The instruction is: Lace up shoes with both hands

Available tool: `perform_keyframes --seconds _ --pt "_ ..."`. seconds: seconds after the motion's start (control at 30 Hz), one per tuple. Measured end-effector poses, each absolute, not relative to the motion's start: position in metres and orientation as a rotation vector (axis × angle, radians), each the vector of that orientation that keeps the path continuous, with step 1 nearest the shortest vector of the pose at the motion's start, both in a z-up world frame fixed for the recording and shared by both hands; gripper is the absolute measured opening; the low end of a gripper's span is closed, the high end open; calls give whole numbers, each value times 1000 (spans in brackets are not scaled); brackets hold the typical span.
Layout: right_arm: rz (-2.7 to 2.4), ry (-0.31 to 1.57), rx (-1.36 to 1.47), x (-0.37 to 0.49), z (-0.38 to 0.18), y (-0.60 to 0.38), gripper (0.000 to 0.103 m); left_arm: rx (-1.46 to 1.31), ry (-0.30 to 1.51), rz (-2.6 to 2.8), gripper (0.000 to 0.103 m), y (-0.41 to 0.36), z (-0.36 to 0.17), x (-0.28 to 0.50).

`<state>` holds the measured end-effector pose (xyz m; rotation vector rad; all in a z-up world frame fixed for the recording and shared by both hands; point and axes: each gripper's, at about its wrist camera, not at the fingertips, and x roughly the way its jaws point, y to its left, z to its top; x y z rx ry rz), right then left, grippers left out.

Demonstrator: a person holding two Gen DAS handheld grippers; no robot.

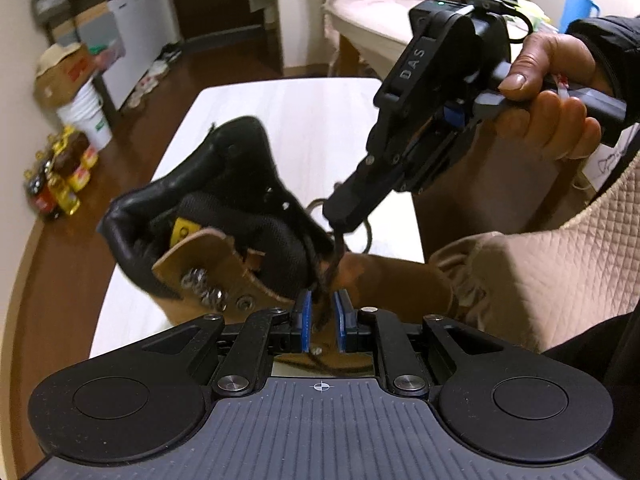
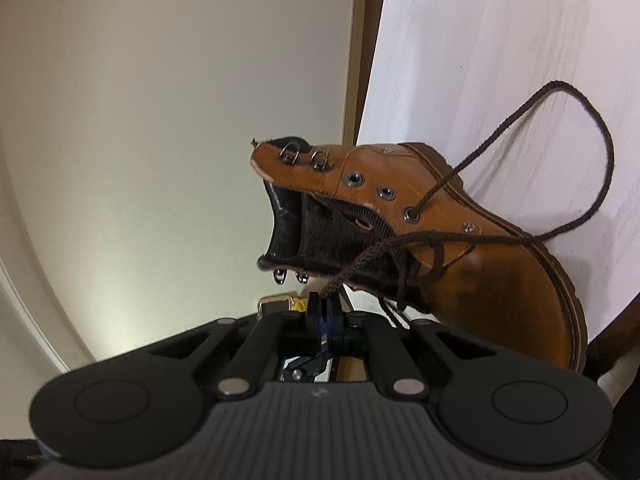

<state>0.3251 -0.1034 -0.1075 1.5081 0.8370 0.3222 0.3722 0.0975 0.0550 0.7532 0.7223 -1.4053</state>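
Observation:
A tan leather boot (image 1: 224, 248) with a black padded collar lies on the white table (image 1: 320, 120); the right wrist view shows its eyelets and toe (image 2: 500, 280). Its dark brown lace (image 2: 560, 92) loops out over the table. My left gripper (image 1: 322, 316) stands open at the boot's front, with a strand of lace (image 1: 326, 276) running loose between its blue pads. My right gripper (image 1: 340, 226), held by a hand, points down at the boot from the upper right. It is shut on the lace end (image 2: 332, 286), just outside the boot's opening.
On the floor to the left are several bottles (image 1: 56, 184), a white bucket (image 1: 90, 116) and a cardboard box (image 1: 64, 76). Quilted beige fabric (image 1: 540, 264) crowds the right side next to the table. A bench (image 1: 380, 20) stands behind the table.

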Motion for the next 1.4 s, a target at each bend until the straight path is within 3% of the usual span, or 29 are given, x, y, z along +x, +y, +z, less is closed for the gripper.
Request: perform_keyframes --seconds 0.17,0.3,0.43,0.6,0.77,0.83,1.1,1.4 --pt "323 851 1513 323 -111 -101 3 666 801 -1439 2 92 54 378" --pt "303 844 1533 311 -112 -104 4 646 837 -1415 2 92 53 377" --pt "248 844 1577 300 -117 -101 15 644 851 -1404 2 92 54 376" --pt "252 830 1641 297 -125 -88 16 640 861 -1399 2 93 55 375" --pt "247 821 1628 302 -125 -78 14 639 864 -1403 2 94 58 375" --pt "250 811 1596 305 -122 -76 3 630 867 -1390 2 95 58 376" --pt "157 745 1455 327 -104 -89 3 587 922 -1323 3 109 53 382" --pt "201 836 1444 366 -127 -92 3 583 947 -1301 3 123 51 377"
